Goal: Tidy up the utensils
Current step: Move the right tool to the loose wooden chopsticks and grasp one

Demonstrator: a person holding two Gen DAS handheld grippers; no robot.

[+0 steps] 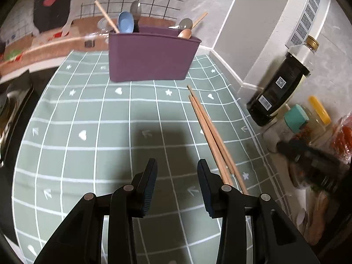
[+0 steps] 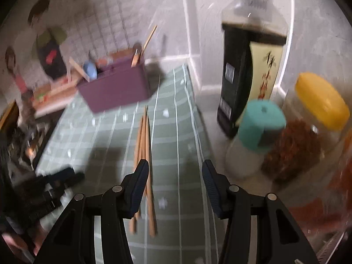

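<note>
A purple utensil holder stands at the far end of the green checked mat; it holds a blue spoon, grey spoons, a wooden spoon and chopsticks. Loose wooden chopsticks lie on the mat right of my left gripper, which is open and empty above the mat. In the right wrist view the holder is far left and the chopsticks lie by the left finger of my open, empty right gripper. The left gripper shows blurred at lower left.
A dark sauce bottle, a teal-capped jar, a yellow-lidded jar and a jar of red-brown spice stand on the right counter by the wall. A dark tray lies left of the mat.
</note>
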